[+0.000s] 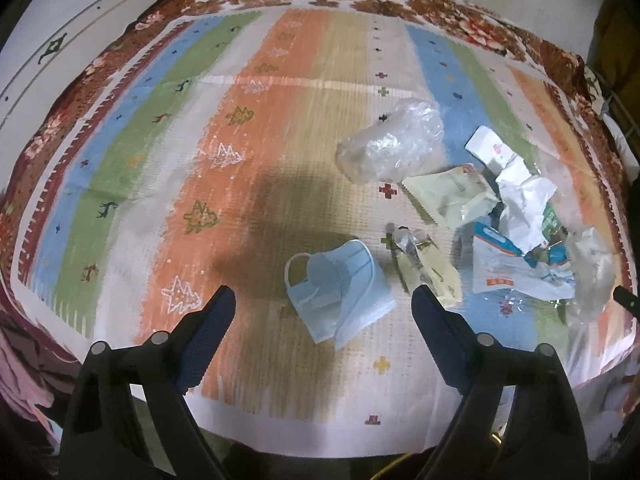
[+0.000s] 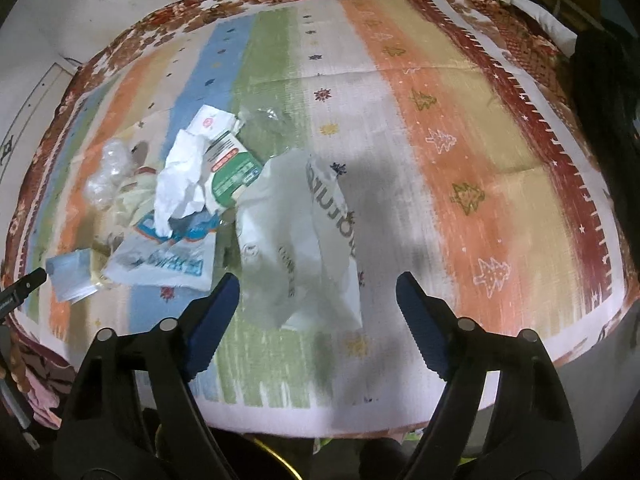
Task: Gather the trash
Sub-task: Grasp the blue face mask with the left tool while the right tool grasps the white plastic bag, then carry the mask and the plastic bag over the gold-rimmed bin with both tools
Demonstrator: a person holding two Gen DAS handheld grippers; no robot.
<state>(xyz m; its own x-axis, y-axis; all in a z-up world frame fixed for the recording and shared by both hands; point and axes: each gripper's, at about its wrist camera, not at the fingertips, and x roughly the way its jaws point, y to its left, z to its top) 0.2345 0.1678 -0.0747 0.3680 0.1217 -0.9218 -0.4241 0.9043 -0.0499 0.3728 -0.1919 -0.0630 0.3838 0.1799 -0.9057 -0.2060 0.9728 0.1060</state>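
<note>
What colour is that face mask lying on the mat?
The face mask is light blue with white ear loops, clearest in the left wrist view.

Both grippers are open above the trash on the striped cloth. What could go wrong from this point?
The left gripper is open over the blue face mask; the mask lies flat, so the fingers may pinch the striped cloth along with it. The right gripper frames the white plastic bag, which is limp and may slip or come up only partly. The crumpled paper and wrappers overlap, so lifting one piece may drag others.
</note>
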